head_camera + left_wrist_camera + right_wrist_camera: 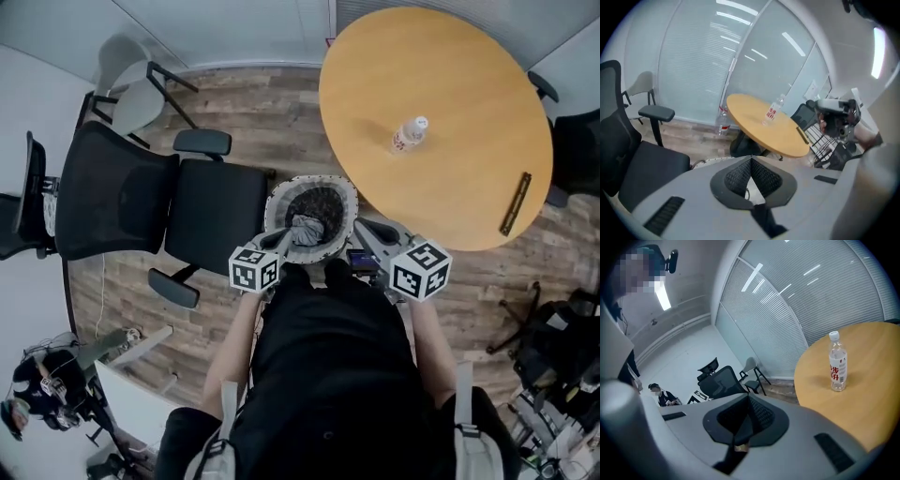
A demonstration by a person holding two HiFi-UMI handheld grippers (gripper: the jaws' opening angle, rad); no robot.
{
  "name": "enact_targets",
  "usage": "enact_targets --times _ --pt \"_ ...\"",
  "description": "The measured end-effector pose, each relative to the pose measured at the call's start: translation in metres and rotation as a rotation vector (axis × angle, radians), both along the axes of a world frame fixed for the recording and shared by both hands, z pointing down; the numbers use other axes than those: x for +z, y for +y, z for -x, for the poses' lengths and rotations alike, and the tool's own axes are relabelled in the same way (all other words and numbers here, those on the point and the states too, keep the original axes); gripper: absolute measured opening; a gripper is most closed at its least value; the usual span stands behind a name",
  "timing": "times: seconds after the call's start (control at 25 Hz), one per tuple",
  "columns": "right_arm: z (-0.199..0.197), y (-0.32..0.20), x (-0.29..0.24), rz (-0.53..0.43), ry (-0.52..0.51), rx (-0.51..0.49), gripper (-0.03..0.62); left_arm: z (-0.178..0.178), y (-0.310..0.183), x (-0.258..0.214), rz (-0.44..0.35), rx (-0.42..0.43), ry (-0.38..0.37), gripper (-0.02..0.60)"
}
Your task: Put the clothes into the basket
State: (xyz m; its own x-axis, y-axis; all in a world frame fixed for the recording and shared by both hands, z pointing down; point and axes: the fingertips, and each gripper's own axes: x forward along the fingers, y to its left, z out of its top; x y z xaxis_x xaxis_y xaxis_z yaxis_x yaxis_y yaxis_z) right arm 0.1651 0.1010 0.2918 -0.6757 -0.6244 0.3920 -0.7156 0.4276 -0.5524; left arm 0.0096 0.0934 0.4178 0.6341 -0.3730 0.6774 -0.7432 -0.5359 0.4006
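A round basket [277, 199] with a pale rim stands on the wood floor in front of the person, and a grey garment [307, 228] lies bunched inside it. My left gripper [286, 237] hangs over the basket's near left rim. In its own view the left gripper [751, 159] is shut, I see nothing between the pads, and a bit of the basket rim [710, 161] shows below. My right gripper [362, 227] is beside the basket's near right edge. The right gripper [749, 399] also looks shut and empty.
A round wooden table [469, 84] stands just right of the basket, carrying a water bottle [410, 134] and a dark strip [515, 203]. A black office chair [187, 211] is close on the left, with a grey chair [131, 89] behind it. Another bottle [723, 123] stands on the floor under the table.
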Motion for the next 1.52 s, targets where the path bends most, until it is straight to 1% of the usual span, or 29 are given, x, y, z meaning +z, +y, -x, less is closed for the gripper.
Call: enact_targets --times 0.16,0.28,0.4,0.48,0.6,0.72,0.84,1.24,1.52 --pt "0.000 0.011 -0.011 -0.027 -0.015 -0.029 0.017 -0.003 0.007 -0.068 -0.097 -0.058 0.159 0.012" --pt "0.003 0.021 -0.023 -0.074 -0.012 -0.099 0.017 -0.009 0.010 -0.114 -0.169 -0.077 0.264 0.012" --pt "0.003 0.030 -0.034 -0.120 -0.008 -0.152 0.017 -0.021 0.013 -0.151 -0.221 -0.083 0.353 0.012" --pt "0.002 0.035 -0.041 -0.132 -0.020 -0.157 0.017 -0.032 0.020 -0.168 -0.252 -0.064 0.388 0.012" --pt "0.002 0.037 -0.047 -0.144 -0.036 -0.142 0.017 -0.043 0.030 -0.178 -0.279 -0.025 0.399 0.012" --pt "0.003 0.038 -0.046 -0.144 -0.042 -0.121 0.017 -0.048 0.035 -0.174 -0.268 -0.005 0.398 0.012" --pt "0.005 0.042 -0.044 -0.139 -0.045 -0.115 0.017 -0.047 0.037 -0.171 -0.258 -0.002 0.401 0.012" --pt "0.000 0.046 -0.045 -0.155 -0.043 -0.105 0.017 -0.048 0.037 -0.170 -0.264 0.001 0.405 0.012" --pt "-0.004 0.049 -0.044 -0.148 -0.045 -0.083 0.017 -0.047 0.040 -0.168 -0.255 -0.004 0.393 0.012"
